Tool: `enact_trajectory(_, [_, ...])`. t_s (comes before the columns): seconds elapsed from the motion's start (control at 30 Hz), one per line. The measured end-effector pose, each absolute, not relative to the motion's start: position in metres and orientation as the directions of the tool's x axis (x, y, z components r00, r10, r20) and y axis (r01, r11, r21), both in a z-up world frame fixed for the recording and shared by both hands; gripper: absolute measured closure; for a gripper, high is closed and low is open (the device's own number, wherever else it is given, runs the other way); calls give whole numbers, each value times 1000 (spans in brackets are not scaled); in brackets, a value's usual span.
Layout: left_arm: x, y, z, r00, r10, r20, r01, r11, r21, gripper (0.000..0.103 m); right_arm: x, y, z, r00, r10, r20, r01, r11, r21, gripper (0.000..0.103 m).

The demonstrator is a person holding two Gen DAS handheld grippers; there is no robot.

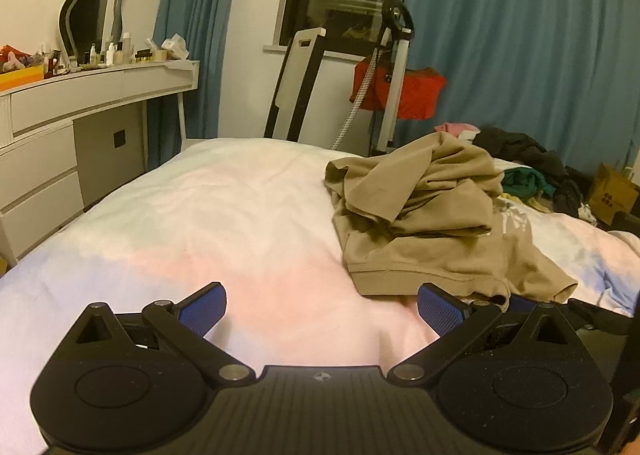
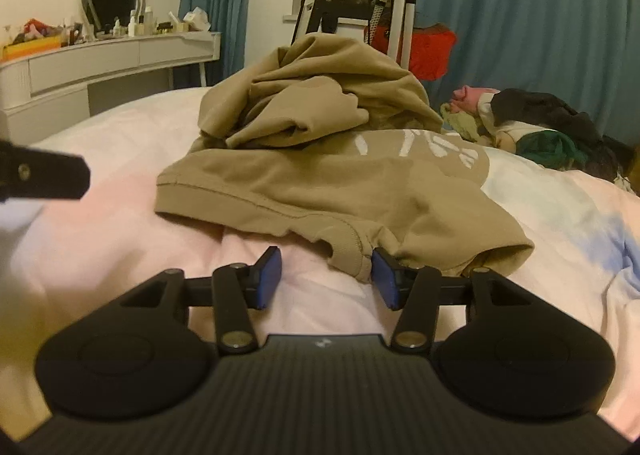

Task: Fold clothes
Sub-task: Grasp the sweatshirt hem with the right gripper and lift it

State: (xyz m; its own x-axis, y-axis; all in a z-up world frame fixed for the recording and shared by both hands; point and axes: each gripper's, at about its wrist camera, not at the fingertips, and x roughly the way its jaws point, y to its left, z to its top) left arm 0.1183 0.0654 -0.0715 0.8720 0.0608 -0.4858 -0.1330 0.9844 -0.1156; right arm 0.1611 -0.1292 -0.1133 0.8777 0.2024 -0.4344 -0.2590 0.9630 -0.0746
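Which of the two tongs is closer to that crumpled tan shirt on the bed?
Right. The right tongs sit open at the crumpled tan shirt's hem; the left tongs are open over bare bedding, off to its left.

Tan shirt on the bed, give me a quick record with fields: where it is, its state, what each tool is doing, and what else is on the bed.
garment: tan shirt, crumpled, unfolded
surface: bed
left tool: open, over bare sheet, left of shirt
right tool: open, at shirt's near hem, no grip
other: dark and green clothes pile, far right of bed
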Motion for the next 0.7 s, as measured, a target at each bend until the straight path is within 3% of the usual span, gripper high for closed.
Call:
enact_trajectory(0.03, [119,64,-72,873,66,-484,-133,985,-107,1,158,-132,-108,887,203,-415,-254,965,-72,78])
enact_trajectory(0.07, [119,63,-73,874,69,-482,-132,986,-98,1,154,-134,-103,896,203,-395,-249,966,-68,86])
enact_trajectory(0.1, [119,61,-73,876,67,-478,-125,988,-90,1,151,-136,-98,905,202,-375,-243,968,-65,87])
enact_trajectory(0.33, [112,38,-74,894,-11,-448,-4,999,-33,1,114,-159,-37,941,231,-247,-240,971,-5,89])
enact_trajectory(0.53, [96,13,-70,915,-119,-386,126,992,-7,1,68,-179,0,940,279,-198,-279,960,30,90])
enact_trajectory(0.7, [90,3,-69,929,-128,-347,137,991,2,1,34,-192,27,937,317,-148,-309,948,74,90])
